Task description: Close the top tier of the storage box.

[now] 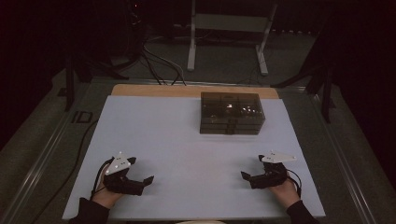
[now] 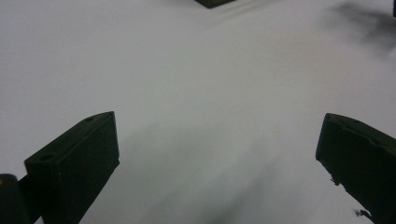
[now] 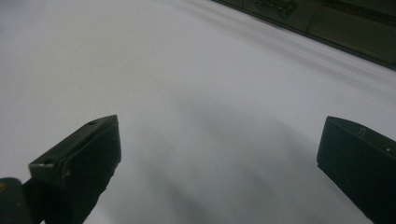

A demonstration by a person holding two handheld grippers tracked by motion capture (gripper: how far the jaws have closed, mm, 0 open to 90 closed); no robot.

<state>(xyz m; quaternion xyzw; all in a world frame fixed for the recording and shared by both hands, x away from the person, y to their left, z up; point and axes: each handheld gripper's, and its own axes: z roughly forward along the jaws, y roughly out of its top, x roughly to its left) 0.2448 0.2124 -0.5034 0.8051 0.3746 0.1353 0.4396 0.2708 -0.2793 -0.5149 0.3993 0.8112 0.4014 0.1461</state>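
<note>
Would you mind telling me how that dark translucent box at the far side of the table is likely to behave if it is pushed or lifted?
The dark translucent box looks like rigid plastic, so probably stiff. It sits low, wide and flat on the white table cover, so it would likely slide rather than tip. Small items seem to lie inside; they may rattle or shift.
</note>
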